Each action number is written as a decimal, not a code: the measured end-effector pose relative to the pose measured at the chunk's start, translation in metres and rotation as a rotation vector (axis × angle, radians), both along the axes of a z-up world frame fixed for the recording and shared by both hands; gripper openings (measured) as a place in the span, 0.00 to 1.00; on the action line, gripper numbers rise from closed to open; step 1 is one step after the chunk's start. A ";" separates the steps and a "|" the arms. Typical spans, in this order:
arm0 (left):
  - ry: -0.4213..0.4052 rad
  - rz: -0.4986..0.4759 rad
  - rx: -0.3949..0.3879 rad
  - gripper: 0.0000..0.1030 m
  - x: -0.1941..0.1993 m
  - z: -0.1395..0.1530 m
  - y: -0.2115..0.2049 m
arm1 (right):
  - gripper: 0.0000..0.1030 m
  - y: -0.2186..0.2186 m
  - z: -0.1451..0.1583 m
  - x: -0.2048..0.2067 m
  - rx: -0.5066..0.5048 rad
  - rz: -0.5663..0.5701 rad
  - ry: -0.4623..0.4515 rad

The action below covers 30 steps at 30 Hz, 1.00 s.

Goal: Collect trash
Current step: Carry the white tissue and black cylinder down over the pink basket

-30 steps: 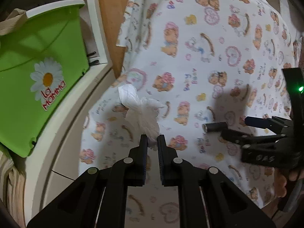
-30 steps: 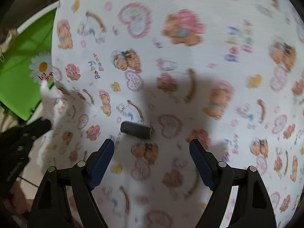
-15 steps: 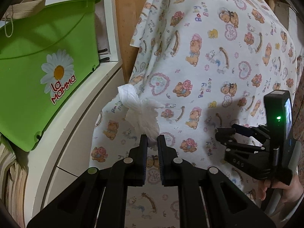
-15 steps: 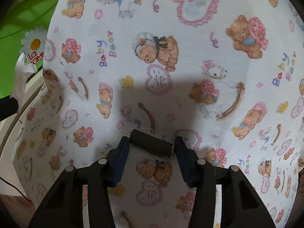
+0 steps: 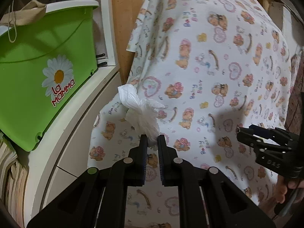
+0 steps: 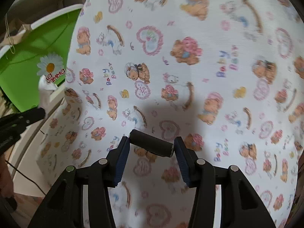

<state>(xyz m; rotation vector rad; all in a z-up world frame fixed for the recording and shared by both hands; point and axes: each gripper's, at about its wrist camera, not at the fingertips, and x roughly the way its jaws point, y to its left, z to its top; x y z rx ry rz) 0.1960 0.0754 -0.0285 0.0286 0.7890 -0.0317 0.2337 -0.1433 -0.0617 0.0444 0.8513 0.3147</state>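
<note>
My right claw [image 6: 151,146] now has the dark cylinder [image 6: 152,146] pinched end to end between its blue pads; a second ago the fingers were spread wide with the cylinder lying loose on the bear-print cloth [image 6: 190,66] ahead of them, and half a second ago they were only just closing around it. Its shadow on the cloth sits apart from it, so I judge it lifted clear, though I cannot be sure. It sits slightly skewed in the grip, left end higher than the right.

My left claw [image 5: 151,142] has not changed its grip: it is pressed together on the tail of the crumpled white tissue [image 5: 141,108], which stands up out of the fingertips above the cloth's left edge. What has changed is the view, with the green bin [image 5: 43,72] now larger and nearer on the left, on the white ledge [image 5: 76,125].

So both pieces of trash are in hand. To my mind, what remains is carrying them to the bin, if that is the trash container, and I would watch the skewed cylinder for slipping.
</note>
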 end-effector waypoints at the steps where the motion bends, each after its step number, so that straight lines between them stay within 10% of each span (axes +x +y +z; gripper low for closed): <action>1: -0.004 -0.007 0.000 0.10 -0.002 0.001 -0.003 | 0.49 -0.004 0.003 -0.005 0.009 0.000 -0.002; 30: -0.064 -0.062 -0.071 0.10 -0.118 0.049 -0.062 | 0.49 -0.053 0.063 -0.137 0.081 -0.023 -0.127</action>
